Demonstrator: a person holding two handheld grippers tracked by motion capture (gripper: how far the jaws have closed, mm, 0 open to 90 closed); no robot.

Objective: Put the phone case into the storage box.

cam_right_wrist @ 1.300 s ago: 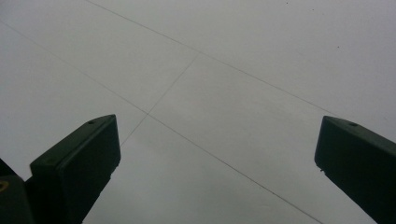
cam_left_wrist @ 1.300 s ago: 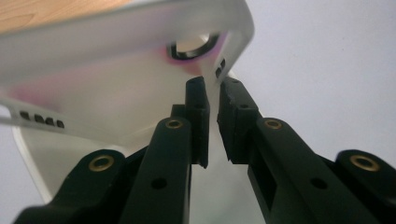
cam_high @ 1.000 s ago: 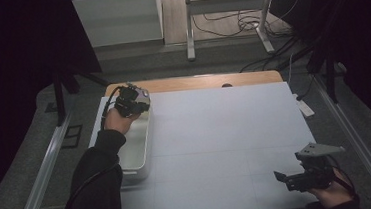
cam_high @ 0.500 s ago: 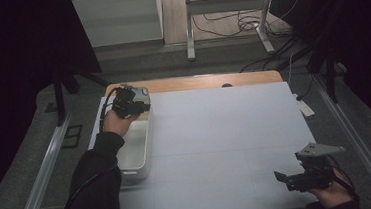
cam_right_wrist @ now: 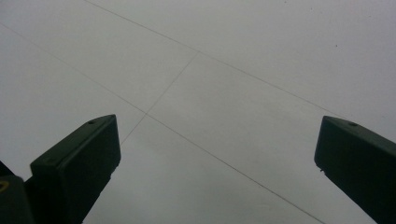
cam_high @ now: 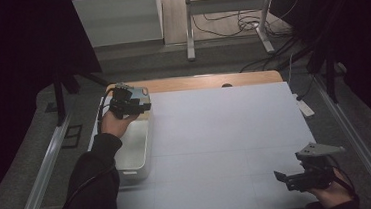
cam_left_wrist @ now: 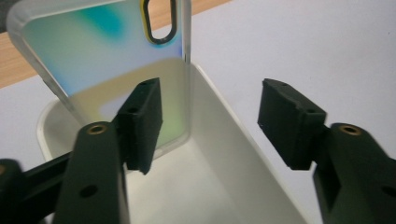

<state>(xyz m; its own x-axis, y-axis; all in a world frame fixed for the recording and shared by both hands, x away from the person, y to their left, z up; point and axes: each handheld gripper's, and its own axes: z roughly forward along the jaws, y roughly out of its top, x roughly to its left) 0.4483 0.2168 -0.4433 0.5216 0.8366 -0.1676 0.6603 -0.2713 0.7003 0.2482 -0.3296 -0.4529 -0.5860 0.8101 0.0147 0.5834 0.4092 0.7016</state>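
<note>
A person sits at a table (cam_high: 216,132) with a pale grey top. At about 9 o'clock on the table is a long white tub (cam_high: 134,143). The left hand-held gripper (cam_high: 131,106) is held up over the far end of the tub, at about 10 o'clock. Its jaws are wide apart and hold nothing.

In the left gripper view, a phone case (cam_left_wrist: 107,70) stands up on end in the far end of the tub (cam_left_wrist: 224,140), leaning on the tub wall. The case is see-through, with blue, green and yellow colours. It has a camera hole with a dark and yellow ring near the top. The left hand-held gripper (cam_left_wrist: 210,126) has one jaw in front of the lower part of the case. The other jaw is off to the side, over the tub's edge. I cannot tell if the near jaw touches the case.

The right hand-held gripper (cam_high: 284,177) is at about 5 o'clock, near the front edge of the table, well apart from the tub. In the right gripper view, its jaws are wide apart over the bare table (cam_right_wrist: 210,93), with nothing between them.
</note>
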